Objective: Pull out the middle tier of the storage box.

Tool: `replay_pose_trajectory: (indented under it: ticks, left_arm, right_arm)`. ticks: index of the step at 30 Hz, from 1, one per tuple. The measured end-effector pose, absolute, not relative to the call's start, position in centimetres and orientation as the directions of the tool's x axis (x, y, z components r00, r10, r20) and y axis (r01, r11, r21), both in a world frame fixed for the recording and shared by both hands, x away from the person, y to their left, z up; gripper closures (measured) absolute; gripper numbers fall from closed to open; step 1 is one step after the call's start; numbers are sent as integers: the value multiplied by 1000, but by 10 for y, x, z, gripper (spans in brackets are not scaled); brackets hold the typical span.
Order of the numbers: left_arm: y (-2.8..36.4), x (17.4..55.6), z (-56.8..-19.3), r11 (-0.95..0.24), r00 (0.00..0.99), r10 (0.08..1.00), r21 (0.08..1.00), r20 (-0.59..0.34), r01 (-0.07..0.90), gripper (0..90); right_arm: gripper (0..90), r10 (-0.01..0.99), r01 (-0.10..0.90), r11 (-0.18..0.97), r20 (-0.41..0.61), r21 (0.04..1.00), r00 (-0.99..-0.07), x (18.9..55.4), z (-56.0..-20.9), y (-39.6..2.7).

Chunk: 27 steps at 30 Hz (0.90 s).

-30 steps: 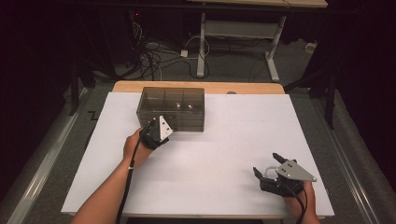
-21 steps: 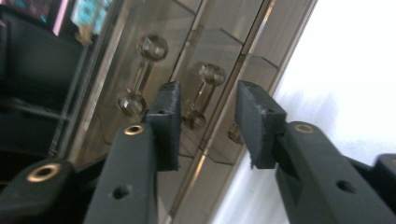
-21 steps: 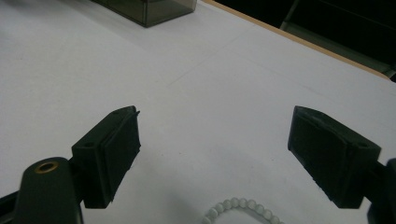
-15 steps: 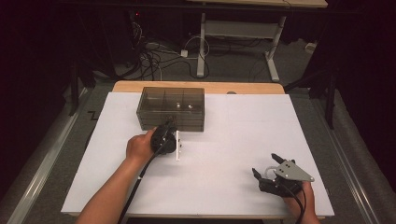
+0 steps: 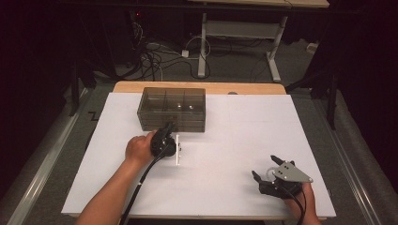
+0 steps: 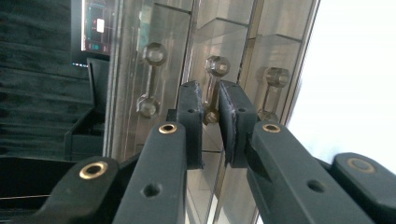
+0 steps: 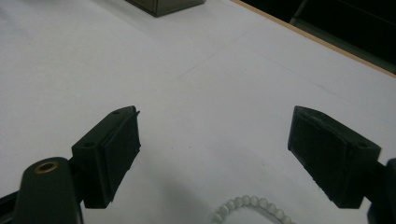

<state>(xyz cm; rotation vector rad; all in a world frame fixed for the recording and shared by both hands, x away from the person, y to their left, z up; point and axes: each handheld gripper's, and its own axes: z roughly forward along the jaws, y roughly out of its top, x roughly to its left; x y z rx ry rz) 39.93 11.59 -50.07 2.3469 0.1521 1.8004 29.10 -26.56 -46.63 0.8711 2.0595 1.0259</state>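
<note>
A smoky see-through box (image 5: 171, 107) with three drawers stands at the back left of the white sheet. My left gripper (image 5: 168, 127) lies turned on its side against the box's front. In the left gripper view its jaws (image 6: 211, 100) have just been closing, and the middle drawer's handle (image 6: 212, 84) stands between the pads with thin gaps on either side. My right gripper (image 5: 265, 167) rests at the front right, wide open (image 7: 212, 135), nothing between its pads. A string of white beads (image 7: 247, 207) lies just under it.
The white sheet (image 5: 234, 136) covers a wooden table whose far edge (image 5: 197, 87) shows behind the box. Two more drawer handles (image 6: 150, 79) (image 6: 272, 88) flank the middle one. Cables and desk legs (image 5: 202, 42) sit on the floor beyond.
The left gripper has rolled onto its side, dropped to the box's front, and its jaws have narrowed around the middle handle. The right gripper has stayed in place.
</note>
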Motion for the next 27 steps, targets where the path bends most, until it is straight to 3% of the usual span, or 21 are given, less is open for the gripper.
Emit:
replay_pose_trajectory:
  ticks: [19, 24, 27]
  left_arm:
    - [118, 375, -501, -977, 284, 193, 211, 939, -35, 781]
    - [121, 371, -497, -963, 326, 250, 269, 912, -13, 720]
    - [124, 367, -488, -934, 375, 324, 356, 869, -19, 705]
  right_arm:
    - [174, 779, 261, 480, -270, 838, -566, 290, -467, -263]
    - [174, 780, 264, 477, -266, 838, -566, 290, -467, -262]
    - [174, 780, 264, 477, -265, 838, -567, 289, -467, -262]
